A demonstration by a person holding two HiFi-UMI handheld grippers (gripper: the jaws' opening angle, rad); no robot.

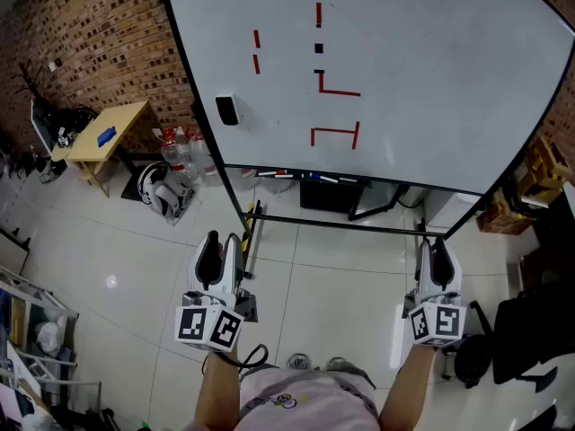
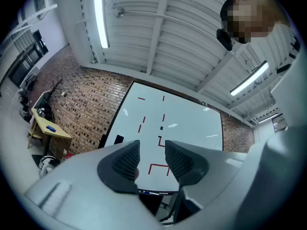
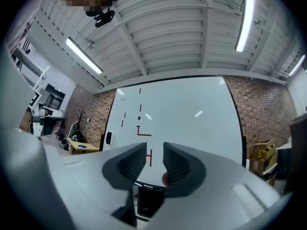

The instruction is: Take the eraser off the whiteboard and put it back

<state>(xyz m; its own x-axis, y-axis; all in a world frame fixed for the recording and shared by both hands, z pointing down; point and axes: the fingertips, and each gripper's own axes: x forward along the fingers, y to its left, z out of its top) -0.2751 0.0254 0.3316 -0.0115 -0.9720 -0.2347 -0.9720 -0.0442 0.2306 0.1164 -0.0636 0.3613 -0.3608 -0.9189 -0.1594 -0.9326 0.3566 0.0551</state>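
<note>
**Whiteboard station: eraser on board, both claws empty**

- Eraser [image 1: 227, 110]: black, oblong. It is seen stuck to the whiteboard [image 1: 431, 70], toward the board's lower left, in the upper-left-centre of the head view. It is set left of the red line marks [image 1: 335, 136] and is touched by neither claw.
- Left claw [image 1: 223, 238]: placed at the lower left of the head view, above the tiled floor [image 1: 323, 281] and well apart from the board. In the left gripper view its jaws are shown slightly apart. Nothing is gripped, and the board is seen through the gap.
- Right claw [image 1: 432, 243]: placed at the lower right of the head view, also well apart from the board. Its jaws are shown a narrow gap apart, with nothing held between them.
- Pens [image 1: 310, 177]: laid in a row along the board's lower edge.
- Desk [image 1: 117, 117]: yellow, at the upper left of the head view, beside the brick wall [image 1: 90, 34]. A small blue item [image 1: 106, 136] is laid on it.
- Cardboard boxes [image 1: 499, 212]: stacked at the right edge, just past the board's corner.
</note>
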